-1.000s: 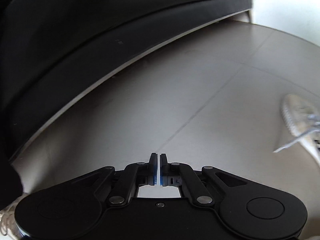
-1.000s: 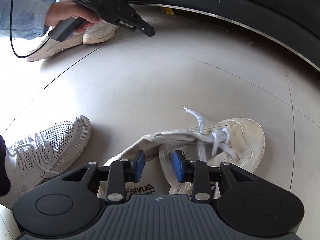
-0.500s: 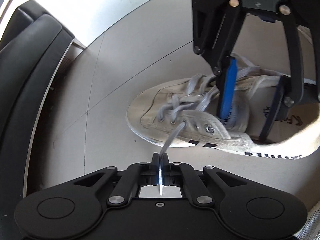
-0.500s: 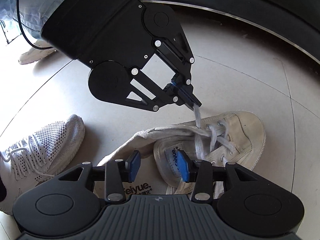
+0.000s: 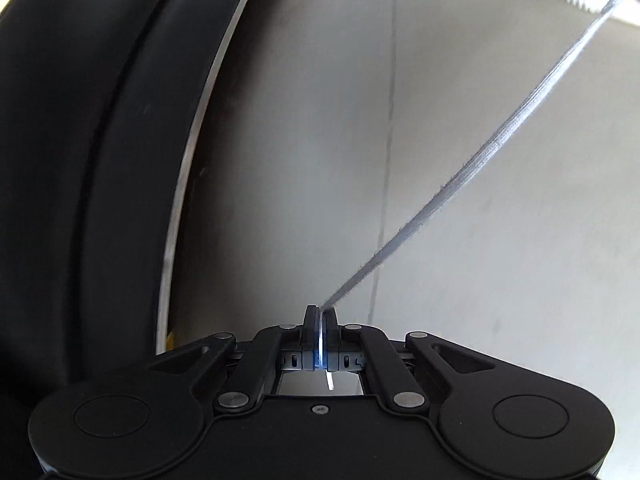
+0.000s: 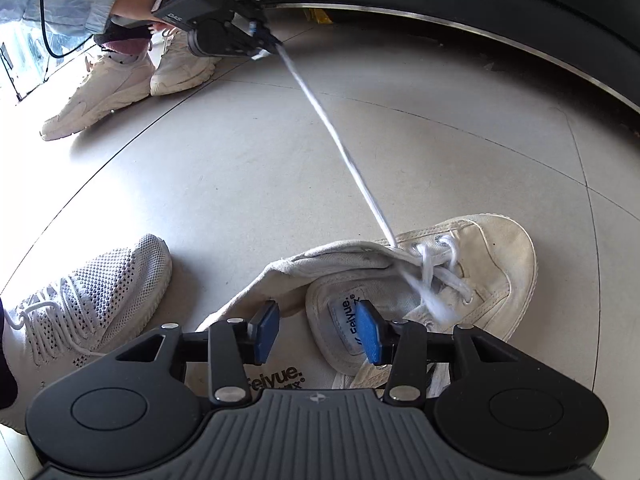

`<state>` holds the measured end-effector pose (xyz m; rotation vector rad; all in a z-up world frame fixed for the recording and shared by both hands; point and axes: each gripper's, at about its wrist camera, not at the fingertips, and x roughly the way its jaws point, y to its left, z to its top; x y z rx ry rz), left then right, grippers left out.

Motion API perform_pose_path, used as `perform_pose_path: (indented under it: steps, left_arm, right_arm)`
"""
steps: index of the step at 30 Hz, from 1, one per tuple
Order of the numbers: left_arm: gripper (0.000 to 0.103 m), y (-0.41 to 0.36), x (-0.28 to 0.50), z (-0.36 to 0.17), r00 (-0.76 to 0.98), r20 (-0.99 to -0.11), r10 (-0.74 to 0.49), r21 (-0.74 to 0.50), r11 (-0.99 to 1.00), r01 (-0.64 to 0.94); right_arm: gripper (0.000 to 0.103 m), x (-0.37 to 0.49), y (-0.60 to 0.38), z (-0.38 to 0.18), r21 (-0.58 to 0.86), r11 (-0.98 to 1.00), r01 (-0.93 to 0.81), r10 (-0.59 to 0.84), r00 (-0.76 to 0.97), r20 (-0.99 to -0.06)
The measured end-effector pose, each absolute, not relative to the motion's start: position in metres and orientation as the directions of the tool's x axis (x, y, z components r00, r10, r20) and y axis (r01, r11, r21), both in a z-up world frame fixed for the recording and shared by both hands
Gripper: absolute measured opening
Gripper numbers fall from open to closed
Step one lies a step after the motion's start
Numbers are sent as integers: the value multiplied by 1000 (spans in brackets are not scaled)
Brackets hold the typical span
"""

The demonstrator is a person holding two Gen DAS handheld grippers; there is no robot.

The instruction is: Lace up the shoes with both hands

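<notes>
While our left gripper point(image 5: 320, 322) clamps the lace point(image 5: 496, 148) end, the lace runs taut to the shoe point(image 6: 472, 276). Our right gripper point(image 6: 316, 326) hovers over the shoe's opening, jaws apart, gripping nothing.

Under me, pale grey tiled floor point(image 6: 240, 168), thin joint lines. On it: canvas shoe point(image 6: 492, 264) lying open; mesh sneaker point(image 6: 96, 292) to its left; a person's two cream trainers point(image 6: 120, 84) farther back; dark curved base point(image 6: 500, 12) behind.
</notes>
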<state>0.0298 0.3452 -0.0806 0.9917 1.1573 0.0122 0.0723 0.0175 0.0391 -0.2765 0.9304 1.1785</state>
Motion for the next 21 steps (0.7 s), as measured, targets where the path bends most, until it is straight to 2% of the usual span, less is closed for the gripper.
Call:
perform_pose_path:
  steps: [5, 7, 8, 9, 10, 13, 17, 21]
  left_arm:
    - [2, 367, -9, -82, 366, -767, 527, 641, 612, 462]
    - [8, 355, -16, -81, 381, -782, 494, 623, 630, 464]
    - [13, 343, -20, -76, 393, -807, 440, 587, 666, 459]
    - [28, 331, -24, -69, 407, -831, 379, 544, 706, 454]
    - [37, 321, -26, -64, 414, -845, 339, 512, 737, 442]
    - [36, 276, -28, -36, 454, -890, 34, 245, 876, 416]
    - [39, 224, -22, -34, 480, -836, -267, -33, 897, 441]
    - [39, 190, -1, -57, 502, -812, -299, -67, 901, 429]
  right_arm:
    - [48, 71, 20, 39, 254, 389, -886, 665, 79, -742]
    - [48, 71, 20, 41, 245, 383, -891, 661, 79, -747]
    - [48, 71, 19, 41, 246, 381, -891, 658, 75, -749]
    - [48, 72, 17, 43, 252, 384, -888, 661, 74, -747]
    - [48, 72, 15, 44, 258, 387, -885, 663, 72, -745]
    - [48, 73, 7, 48, 284, 400, -872, 678, 72, -732]
    - [48, 74, -11, 57, 356, 431, -829, 723, 82, -686]
    - [49, 79, -36, 59, 376, 521, -766, 711, 146, -688]
